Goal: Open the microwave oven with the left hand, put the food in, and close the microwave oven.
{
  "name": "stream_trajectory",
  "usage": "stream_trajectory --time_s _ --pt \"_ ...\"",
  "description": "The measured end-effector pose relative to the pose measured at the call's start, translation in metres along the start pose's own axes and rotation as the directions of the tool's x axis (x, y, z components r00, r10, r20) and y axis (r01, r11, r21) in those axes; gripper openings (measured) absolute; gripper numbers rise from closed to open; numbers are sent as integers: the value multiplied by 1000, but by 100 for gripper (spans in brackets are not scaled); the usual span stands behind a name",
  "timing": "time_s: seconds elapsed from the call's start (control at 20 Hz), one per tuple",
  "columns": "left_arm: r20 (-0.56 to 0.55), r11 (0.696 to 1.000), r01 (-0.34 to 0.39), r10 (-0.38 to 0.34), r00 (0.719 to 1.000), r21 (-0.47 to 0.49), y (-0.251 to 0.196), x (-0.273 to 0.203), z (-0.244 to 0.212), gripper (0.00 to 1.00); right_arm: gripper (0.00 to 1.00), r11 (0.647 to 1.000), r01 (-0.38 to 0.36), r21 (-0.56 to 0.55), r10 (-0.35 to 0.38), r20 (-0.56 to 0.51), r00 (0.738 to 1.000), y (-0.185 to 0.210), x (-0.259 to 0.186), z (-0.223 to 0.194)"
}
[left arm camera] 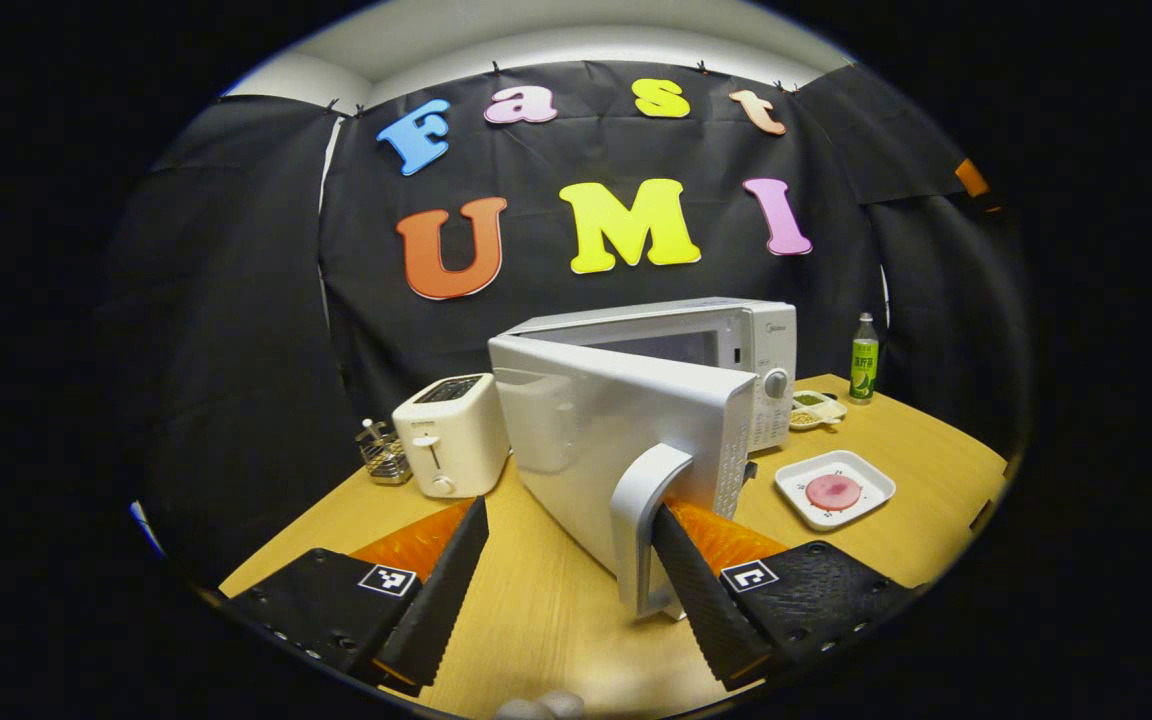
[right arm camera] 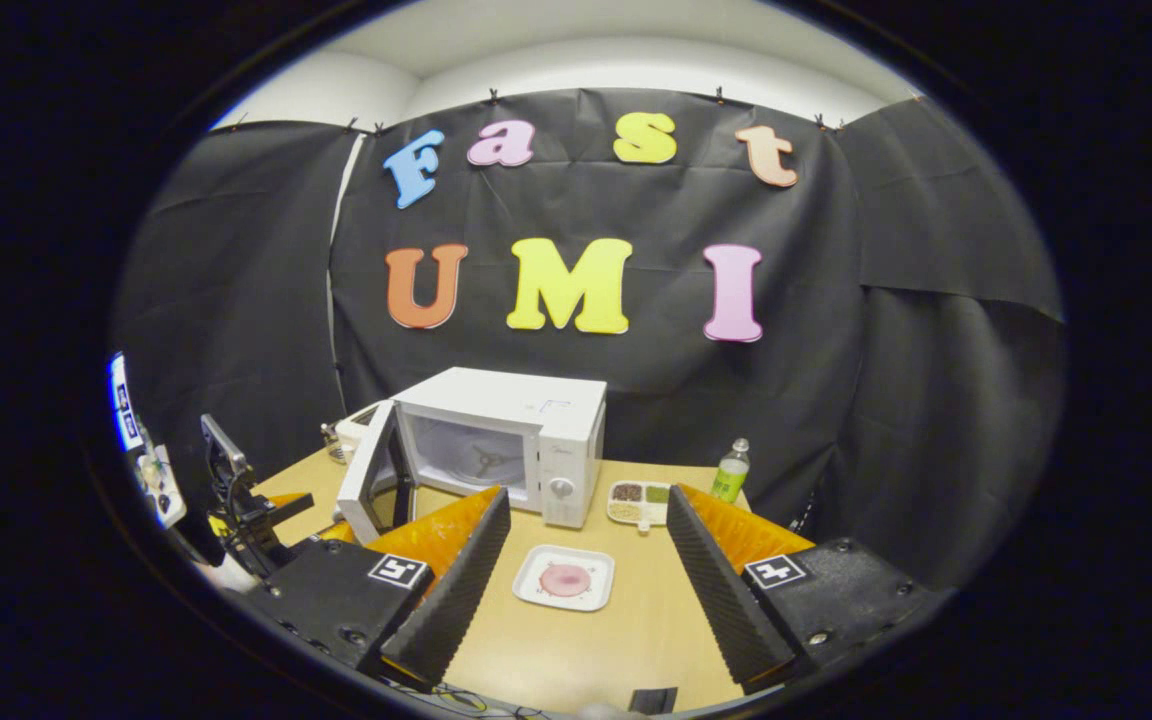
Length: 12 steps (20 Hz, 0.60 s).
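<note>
Left gripper view: left gripper fingers spread wide, nothing clamped. Its right finger is hooked behind the grey handle of the microwave door; its left finger stands apart from the door, over bare wood. Door swung partly open toward the camera, hinged at its left. Microwave oven behind it on the wooden table. White toaster just left of the door, a small wire rack beside that. Right of the door, a white square plate carrying a round pink slice of food; farther back a divided dish and a green bottle.

Right gripper view: right gripper held wide open and empty above the table. Plate with the pink food lies on the table between the two fingers, farther off, not touched. Oven beyond, door ajar at left, cavity visible. Divided dish and bottle to the oven's right.
</note>
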State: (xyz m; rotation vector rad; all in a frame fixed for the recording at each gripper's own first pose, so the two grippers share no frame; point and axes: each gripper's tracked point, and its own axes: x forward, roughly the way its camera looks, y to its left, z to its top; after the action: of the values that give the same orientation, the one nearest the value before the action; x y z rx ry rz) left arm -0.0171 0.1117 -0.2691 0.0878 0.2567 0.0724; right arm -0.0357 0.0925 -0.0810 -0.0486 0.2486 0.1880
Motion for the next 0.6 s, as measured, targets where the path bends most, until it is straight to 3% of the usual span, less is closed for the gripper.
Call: stream_trajectory --time_s 0.05,0.1,0.2,0.25,0.35,0.4,0.45,0.6 --pt "-4 1000 -19 19 1000 0 12 -6 -3 95 100 1000 -9 3 9 -2 1000 7 2 -3" --pt "-10 999 -37 37 999 -2 26 -11 -7 95 94 1000 -18 7 18 -4 1000 12 3 -4" --pt "-21 997 -79 79 997 -3 53 -20 -14 95 94 999 -36 8 36 -13 999 25 7 -11" --pt "-29 996 -94 93 995 -11 63 -24 -17 95 100 999 -44 7 44 -18 999 29 10 -15" --pt "-49 991 -130 129 990 -22 83 -32 -23 95 100 999 -54 0 54 -26 998 33 17 -21" --pt "-53 988 -155 155 987 -8 93 -36 -24 95 94 998 -57 -4 57 -35 998 33 22 -24" --pt "-55 985 -171 171 984 3 100 -41 -25 95 100 998 -62 -2 62 -48 997 32 28 -31" --pt "-79 977 -214 215 973 15 116 -55 -32 95 100 997 -76 8 77 -80 994 25 46 -44"
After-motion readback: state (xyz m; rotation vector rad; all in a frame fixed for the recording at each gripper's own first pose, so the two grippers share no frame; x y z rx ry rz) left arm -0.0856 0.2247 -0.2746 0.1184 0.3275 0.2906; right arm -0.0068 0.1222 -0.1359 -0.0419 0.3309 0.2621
